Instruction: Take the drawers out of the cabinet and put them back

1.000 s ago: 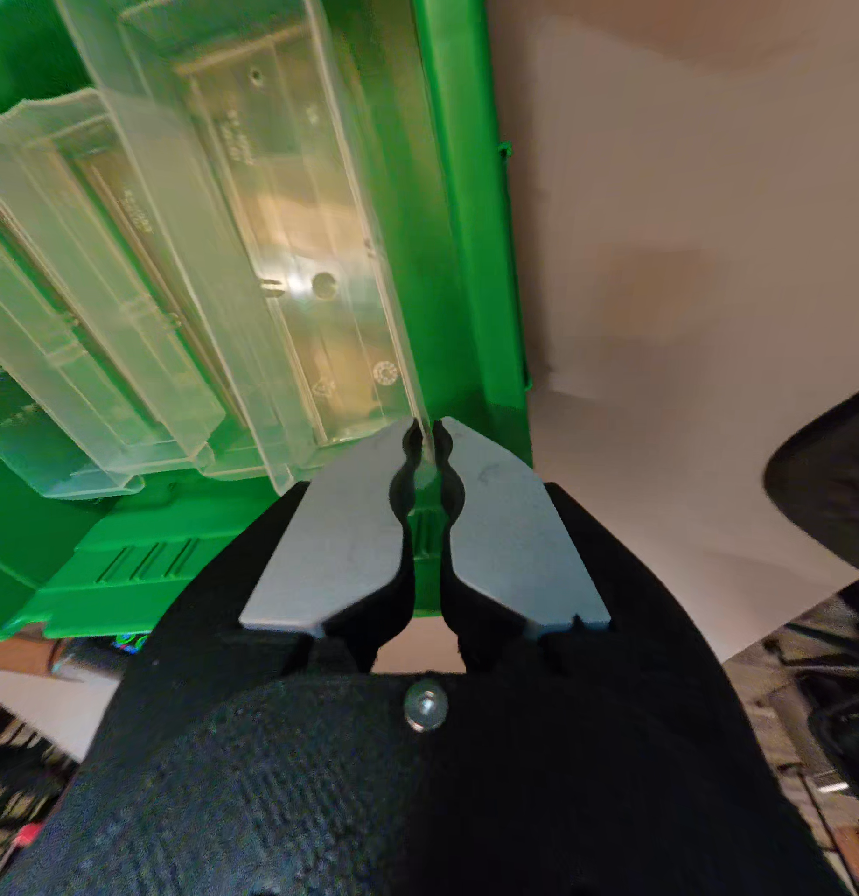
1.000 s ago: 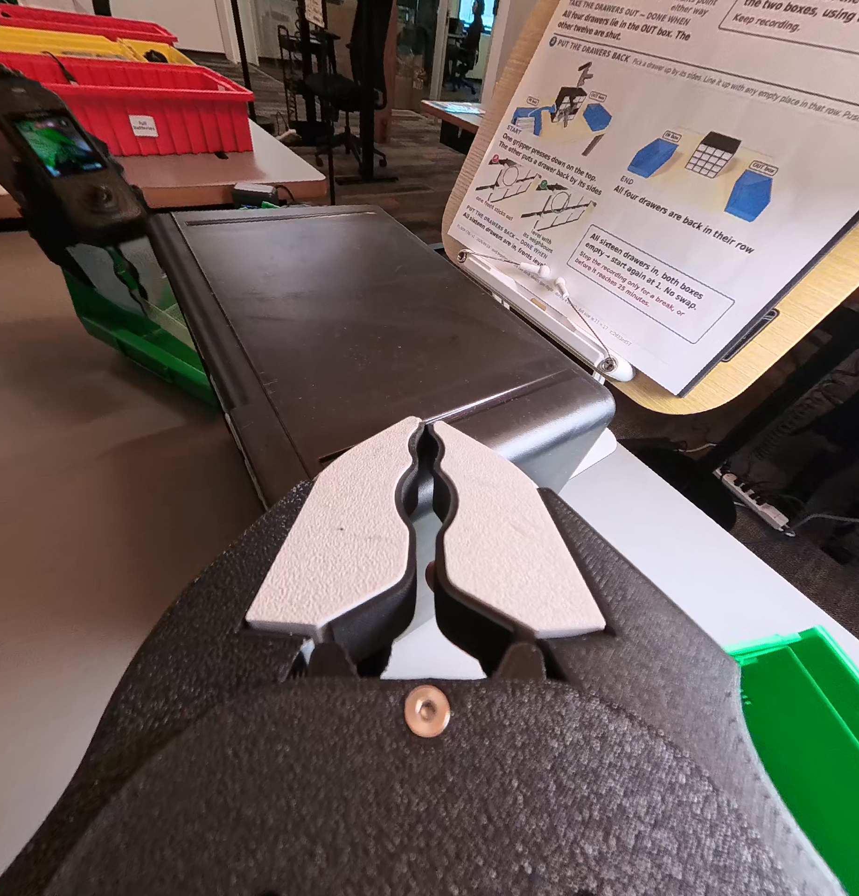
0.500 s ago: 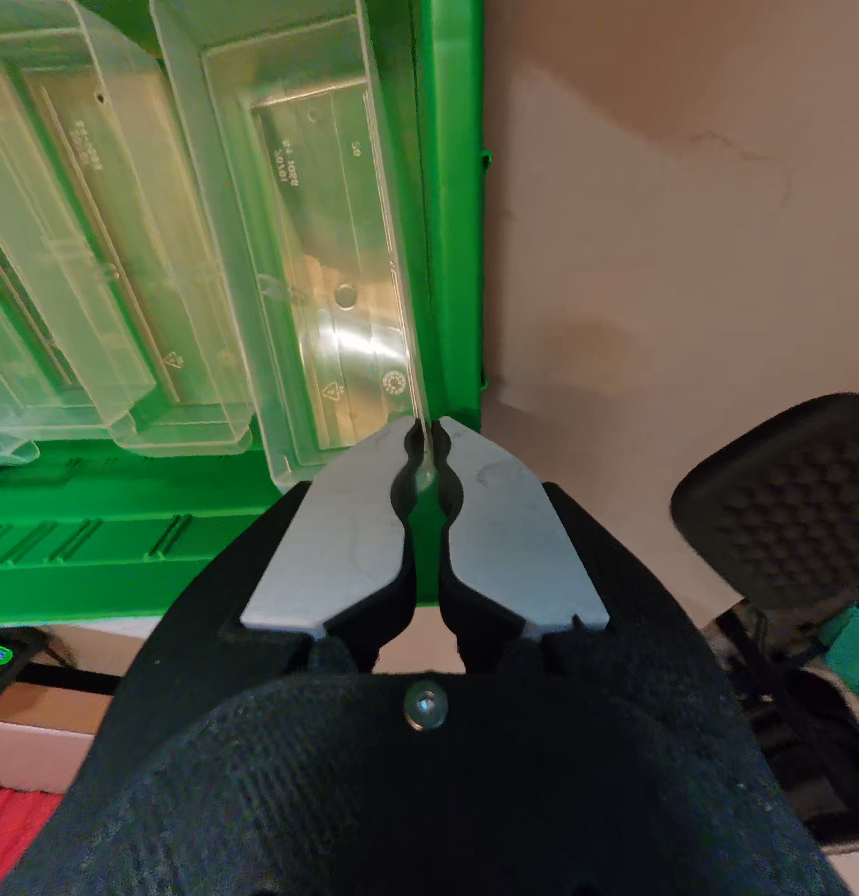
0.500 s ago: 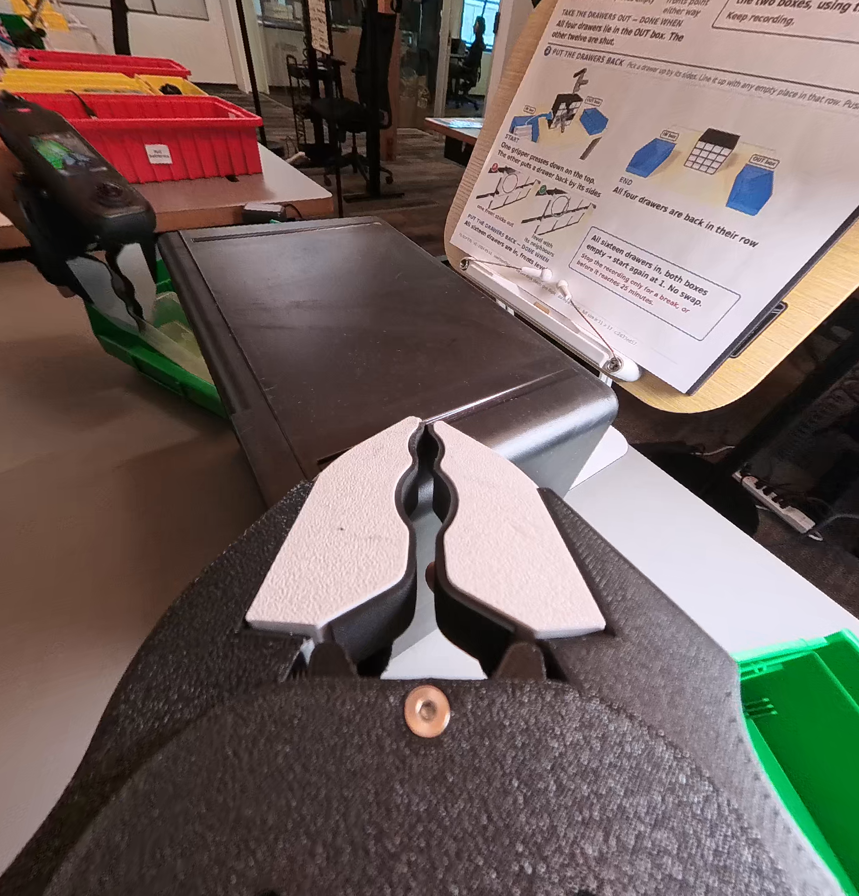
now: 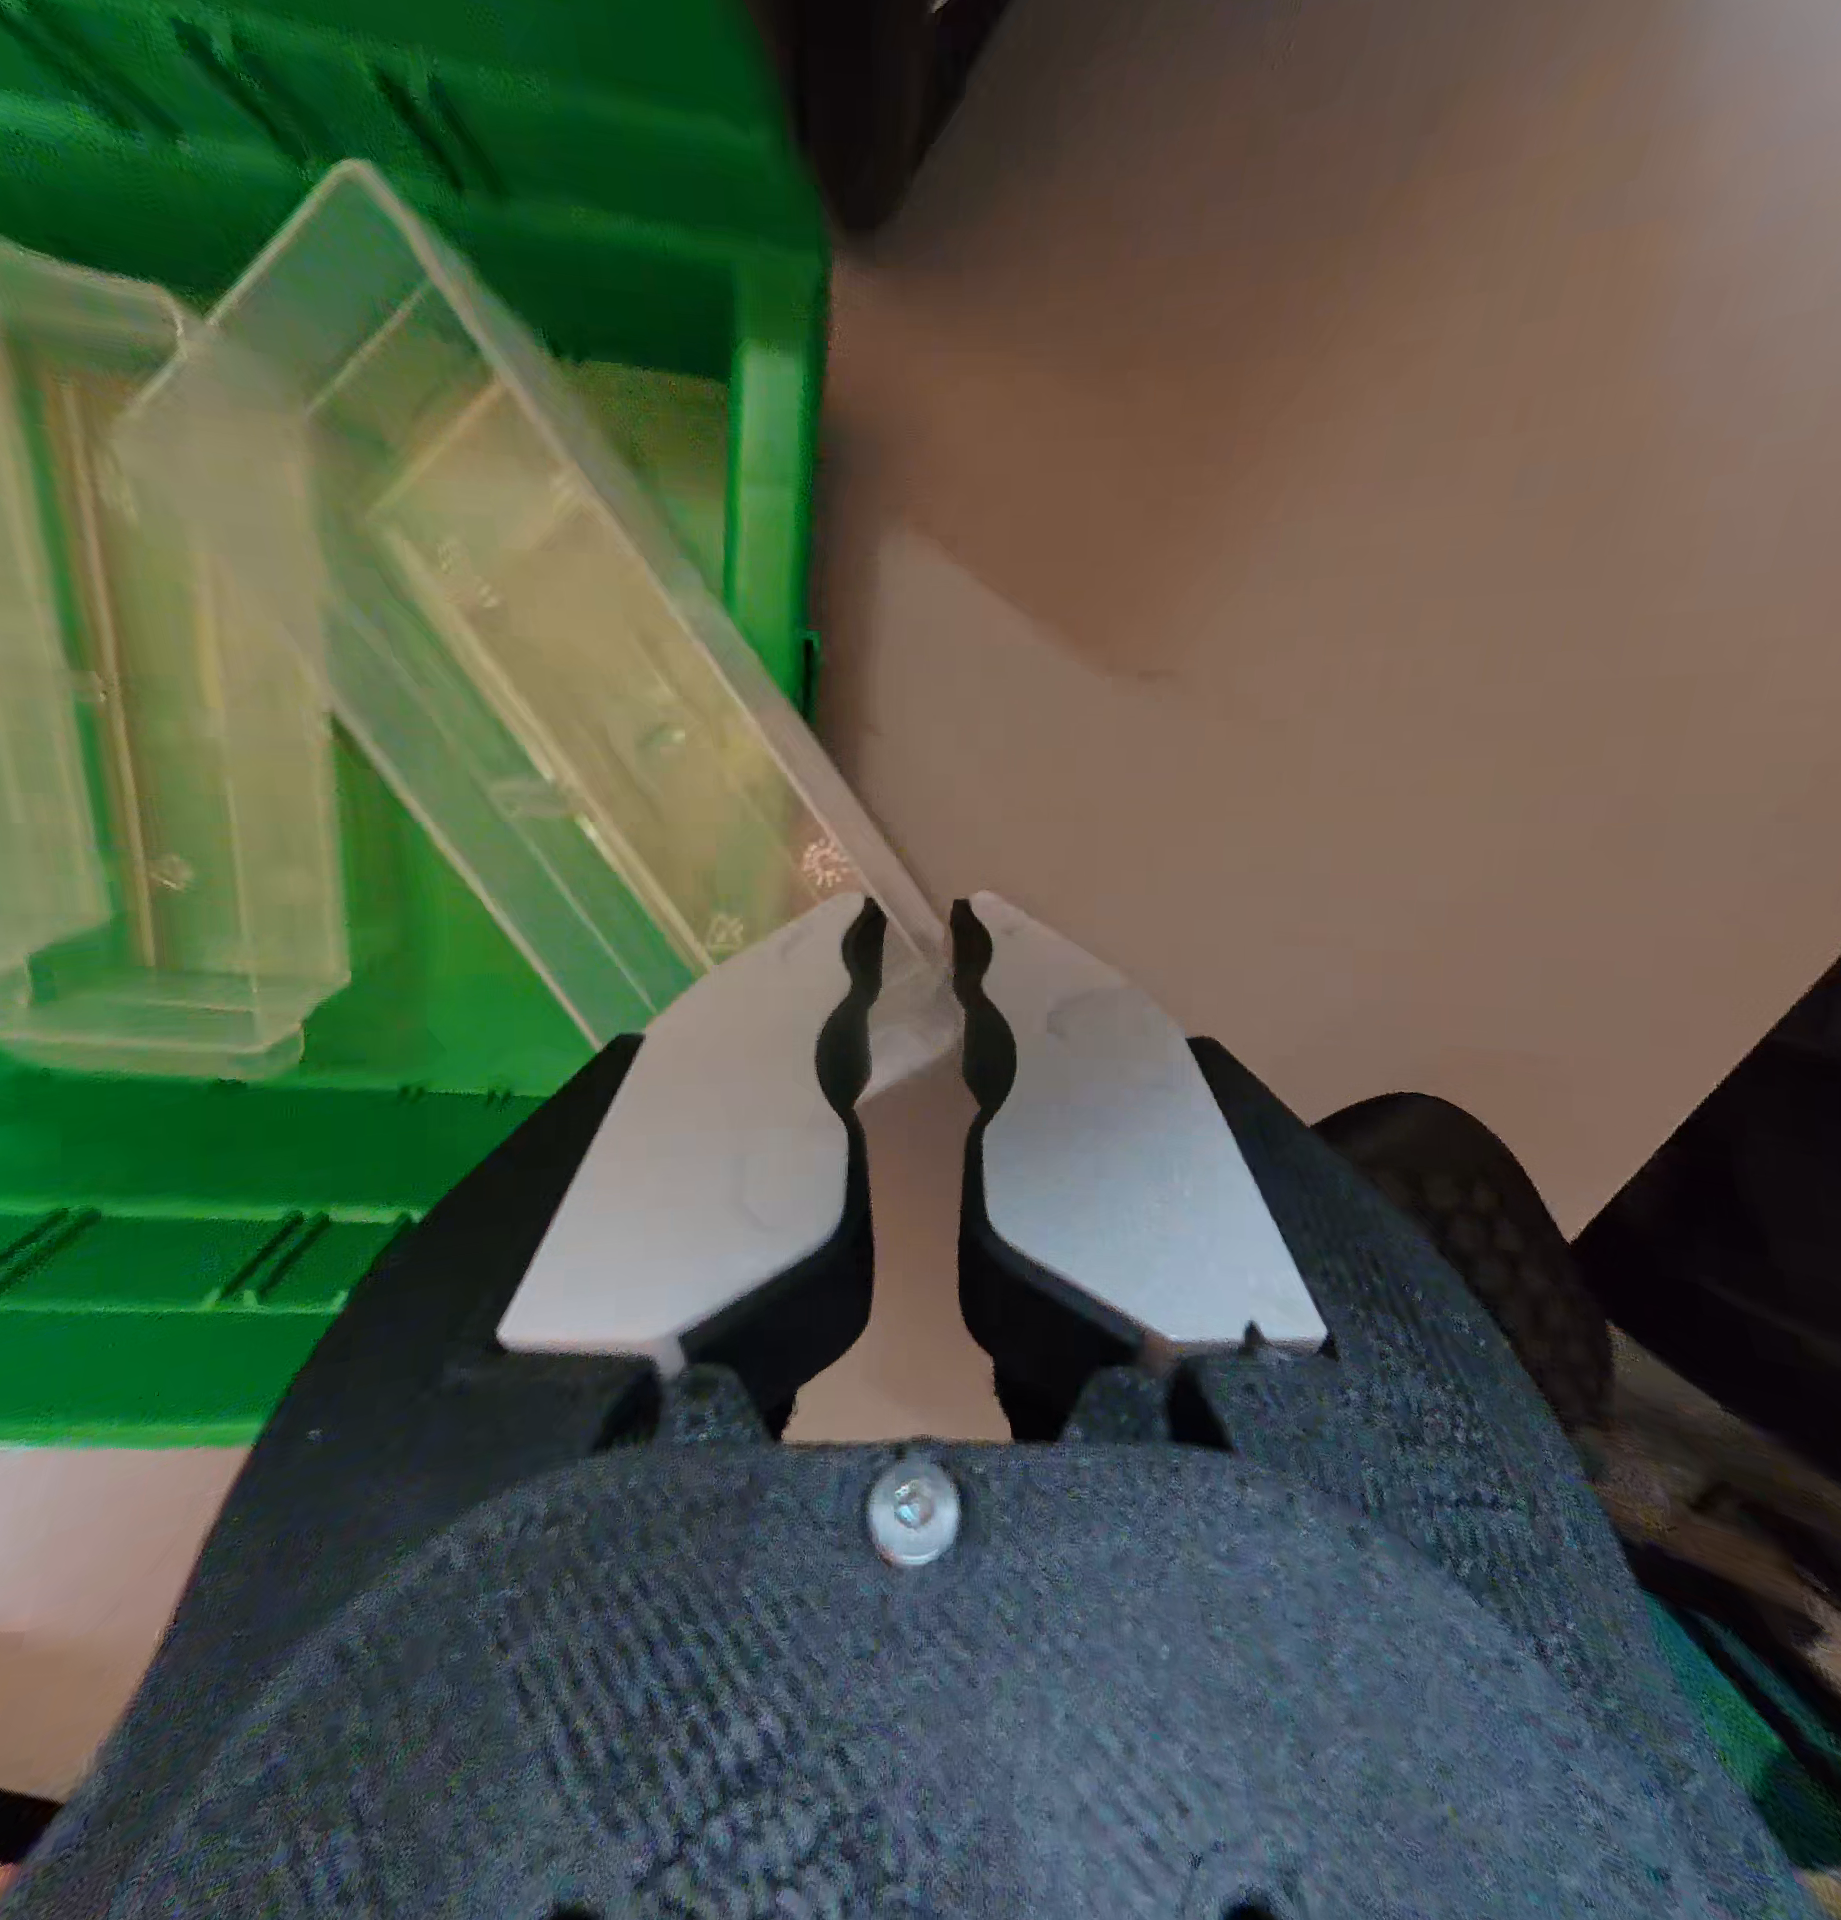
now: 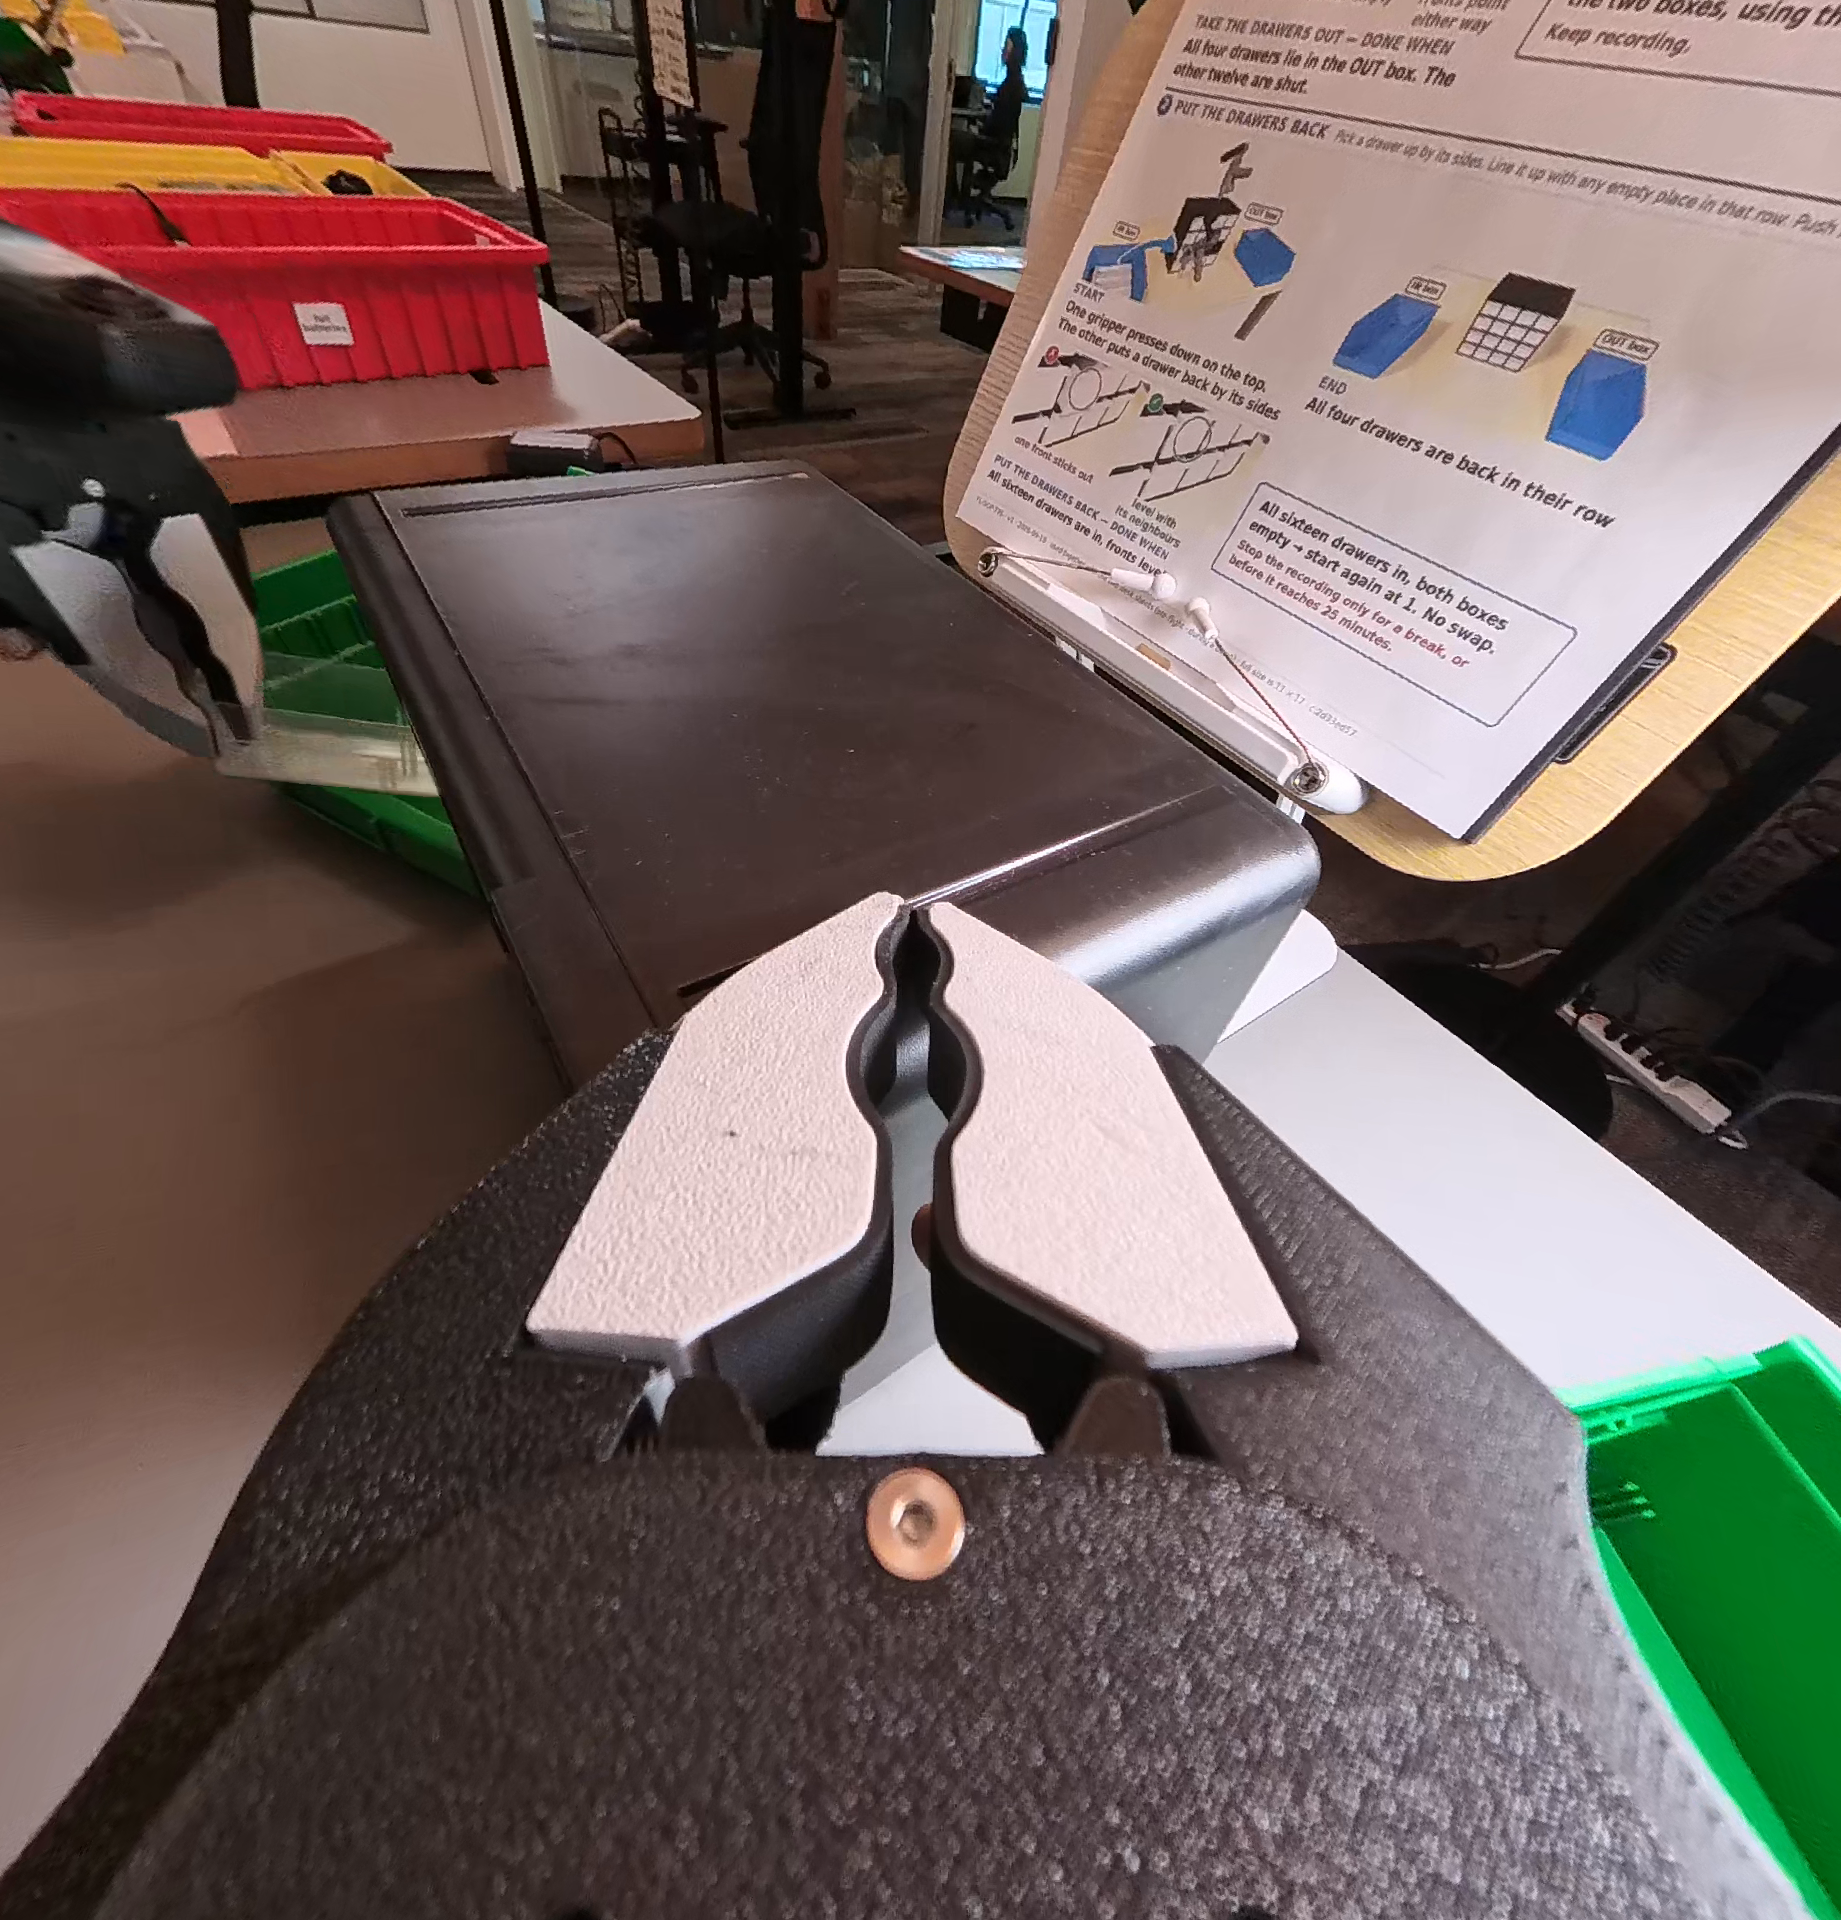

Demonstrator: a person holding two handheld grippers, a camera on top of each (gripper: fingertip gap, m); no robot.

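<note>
My left gripper [image 5: 911,914] is open a little. The side wall of a clear plastic drawer [image 5: 583,665] runs slantwise through the gap between its fingers. The drawer lies tilted across the right rim of a green bin [image 5: 583,125], which holds other clear drawers [image 5: 116,727]. The right wrist view shows the left gripper [image 6: 220,717] at the far left, with the drawer [image 6: 344,743] at its tips over the bin [image 6: 313,613]. My right gripper [image 6: 908,914] is shut and empty, its tips on the near end of the black cabinet's top [image 6: 791,675].
A second green bin [image 6: 1778,1558] sits on the table at the lower right. A slanted instruction board [image 6: 1467,416] stands right of the cabinet. Red bins [image 6: 324,281] sit on a far table. A black chair part [image 5: 1498,1247] lies beyond the tan table's edge [image 5: 1311,520].
My left gripper's fingers have parted. The clear drawer has swung from straight ahead to slanting left over the bin's rim. The right gripper has stayed on the cabinet top.
</note>
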